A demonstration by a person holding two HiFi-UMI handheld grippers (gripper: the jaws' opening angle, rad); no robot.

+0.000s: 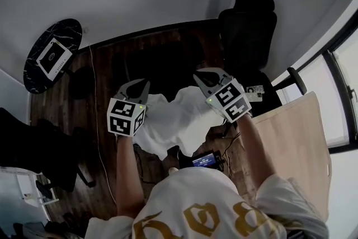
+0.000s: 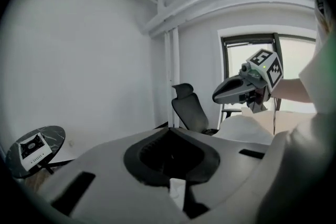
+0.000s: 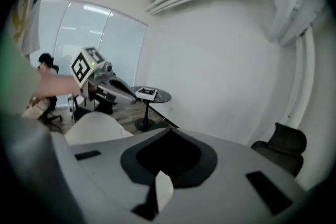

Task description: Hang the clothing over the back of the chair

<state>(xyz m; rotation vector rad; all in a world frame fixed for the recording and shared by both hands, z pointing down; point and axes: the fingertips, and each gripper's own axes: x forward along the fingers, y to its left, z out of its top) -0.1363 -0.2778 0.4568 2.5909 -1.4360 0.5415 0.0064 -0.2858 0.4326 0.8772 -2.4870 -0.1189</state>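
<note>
- Left gripper (image 1: 145, 83): jaws pressed together, pinching one edge of the clothing (image 1: 179, 117). In the left gripper view a white tuft of it pokes out behind the closed tips.
- Right gripper (image 1: 197, 76): jaws likewise closed on the opposite edge. The right gripper view shows a white fold caught between them.
- Clothing: white, slung between the two grippers and sagging in the middle. It hangs near the person's chest, above the floor (image 1: 112, 64). Its left corner is at the left gripper and its right corner at the right gripper.
- Both grippers are held at about the same height, side by side, tips pointing far.
- Chair (image 1: 249, 25): black, with a headrest, at far right beyond the right gripper. It stands apart from the clothing, which is not yet on its back.
- Bench (image 1: 296, 131): pale wood, at right, beside the person's right arm.
</note>
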